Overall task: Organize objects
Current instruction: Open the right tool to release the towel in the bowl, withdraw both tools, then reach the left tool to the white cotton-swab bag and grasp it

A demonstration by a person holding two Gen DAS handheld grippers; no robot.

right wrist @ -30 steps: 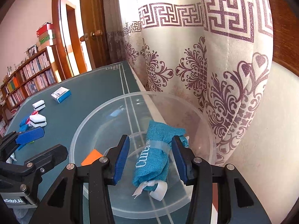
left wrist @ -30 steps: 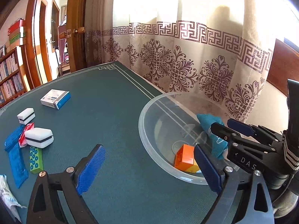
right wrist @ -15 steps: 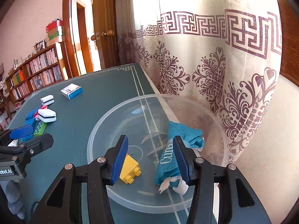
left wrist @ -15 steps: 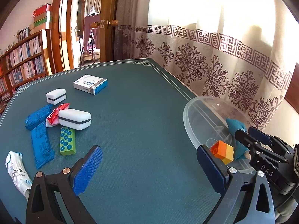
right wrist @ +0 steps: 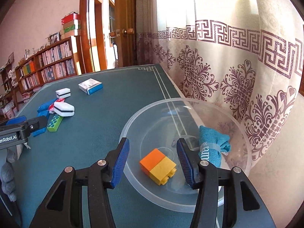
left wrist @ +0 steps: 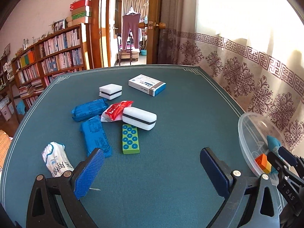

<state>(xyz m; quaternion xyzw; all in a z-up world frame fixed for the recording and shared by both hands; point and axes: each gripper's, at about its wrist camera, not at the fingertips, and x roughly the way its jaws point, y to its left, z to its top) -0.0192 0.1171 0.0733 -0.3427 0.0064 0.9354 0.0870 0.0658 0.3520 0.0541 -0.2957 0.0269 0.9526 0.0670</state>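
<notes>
The right hand-held gripper (right wrist: 153,161), jaws just opening and empty, is hovering over the clear bowl (right wrist: 133,133) holding an orange-yellow block (right wrist: 157,166) and, apparently, a rolled teal cloth (right wrist: 212,144); the left hand-held gripper (left wrist: 152,168) is gaping wide above the green surface (left wrist: 180,114).

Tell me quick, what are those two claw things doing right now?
Left gripper: open, holding nothing, above the table.
Right gripper: open, jaws just been opening, nothing pinched; the orange and yellow block lies loose in the bowl.
</notes>
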